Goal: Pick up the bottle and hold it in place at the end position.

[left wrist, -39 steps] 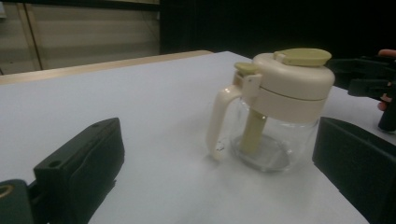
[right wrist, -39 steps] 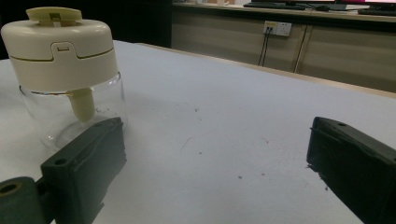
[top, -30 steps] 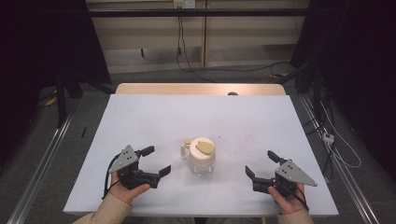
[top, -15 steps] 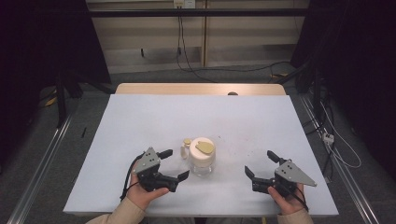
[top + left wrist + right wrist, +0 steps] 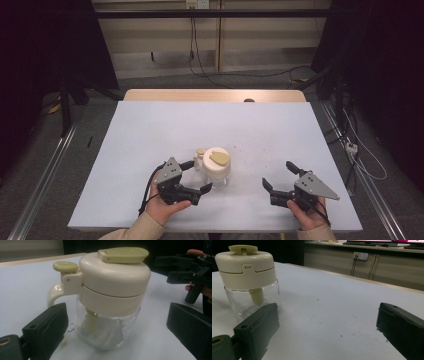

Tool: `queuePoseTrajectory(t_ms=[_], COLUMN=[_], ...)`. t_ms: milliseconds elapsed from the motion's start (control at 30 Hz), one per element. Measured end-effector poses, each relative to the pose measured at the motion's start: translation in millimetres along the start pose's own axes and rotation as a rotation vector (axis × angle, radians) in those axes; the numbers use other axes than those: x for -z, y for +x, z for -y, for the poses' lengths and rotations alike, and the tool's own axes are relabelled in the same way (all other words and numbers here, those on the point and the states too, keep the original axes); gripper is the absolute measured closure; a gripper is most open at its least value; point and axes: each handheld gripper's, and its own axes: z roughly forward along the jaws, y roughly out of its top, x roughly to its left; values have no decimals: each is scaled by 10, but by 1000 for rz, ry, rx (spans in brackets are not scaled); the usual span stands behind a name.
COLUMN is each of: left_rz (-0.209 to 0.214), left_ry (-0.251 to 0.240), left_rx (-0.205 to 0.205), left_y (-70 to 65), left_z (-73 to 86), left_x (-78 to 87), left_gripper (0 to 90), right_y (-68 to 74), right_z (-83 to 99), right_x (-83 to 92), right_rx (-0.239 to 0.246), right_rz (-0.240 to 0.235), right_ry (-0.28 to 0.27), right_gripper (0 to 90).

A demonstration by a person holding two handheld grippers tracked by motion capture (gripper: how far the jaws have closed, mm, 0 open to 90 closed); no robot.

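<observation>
Jar, a clear glass body under a cream cap with a pale green flap lid and side handle, stands upright just below centre of the high view on the white table. Left gripper, lower left of centre, has its jaws spread wide to either side of the jar's glass base, apparently not touching it. Right gripper, lower right, sits well apart from the jar, jaws likewise spread and holding nothing. Likely hazards: smooth curved glass may slip between closing jaws; an off-centre squeeze could push or tip the top-heavy jar; a jaw catching the handle could spin it; the flap lid might pop open if bumped.
</observation>
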Motion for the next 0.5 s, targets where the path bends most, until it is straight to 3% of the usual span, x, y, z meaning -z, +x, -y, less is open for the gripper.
queuePoseTrajectory(t_ms=[500], left_rz=[-19], left_ry=[34], left_rx=[-5], left_y=[-77], left_z=[-1], left_x=[-156], left_gripper=[54], right_y=[6], right_z=[3], right_x=[-5], right_rx=[5], right_rz=[-4], right_ry=[5], right_gripper=[36])
